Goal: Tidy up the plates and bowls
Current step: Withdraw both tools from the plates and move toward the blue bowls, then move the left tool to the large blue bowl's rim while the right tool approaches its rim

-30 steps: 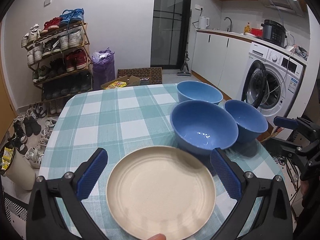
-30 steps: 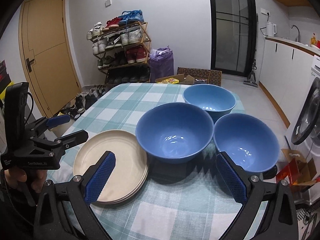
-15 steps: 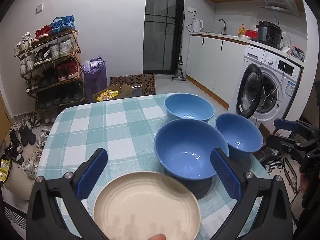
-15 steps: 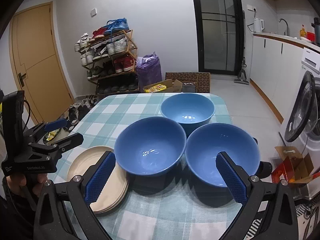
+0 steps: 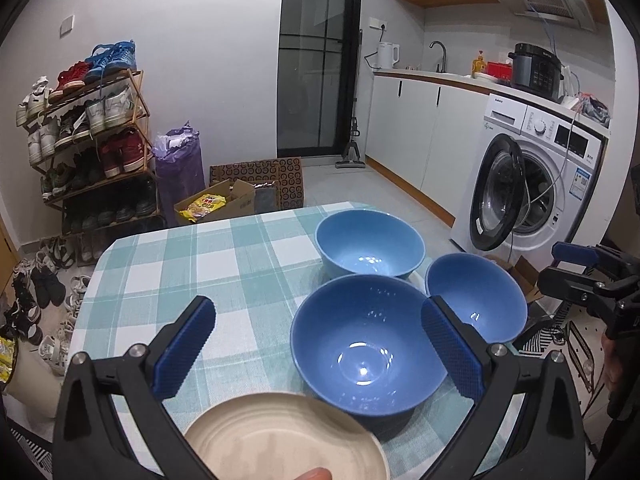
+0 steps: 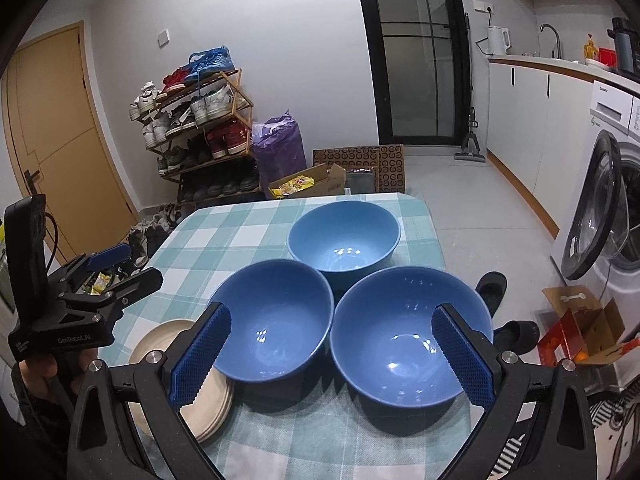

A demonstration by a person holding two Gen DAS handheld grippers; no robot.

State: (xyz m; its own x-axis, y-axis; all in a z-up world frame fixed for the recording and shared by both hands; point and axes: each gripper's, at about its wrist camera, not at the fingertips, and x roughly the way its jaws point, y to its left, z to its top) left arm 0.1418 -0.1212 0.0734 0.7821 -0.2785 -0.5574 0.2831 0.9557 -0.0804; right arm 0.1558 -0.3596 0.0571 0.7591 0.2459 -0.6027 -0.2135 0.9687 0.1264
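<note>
Three blue bowls stand close together on the checked table (image 5: 180,264): a near one (image 5: 364,340), a far one (image 5: 370,244) and a right one (image 5: 476,296). A stack of cream plates (image 5: 280,436) lies at the table's near left, below my left gripper (image 5: 316,346), which is open and holds nothing. In the right wrist view my right gripper (image 6: 330,356) is open above the gap between the left bowl (image 6: 276,316) and the right bowl (image 6: 408,332), with the far bowl (image 6: 344,236) beyond. The plate stack (image 6: 212,404) is partly hidden by its left finger.
A shoe rack (image 5: 88,140), a purple bag (image 5: 178,168) and cardboard boxes (image 5: 224,200) stand beyond the table's far edge. A washing machine (image 5: 532,176) with its door open is to the right. A hand holds the left gripper (image 6: 132,268) at the table's left edge.
Both grippers have drawn back and up from the table. The plates have slid to the bottom of the left view. The right gripper has shifted right, towards the right bowl.
</note>
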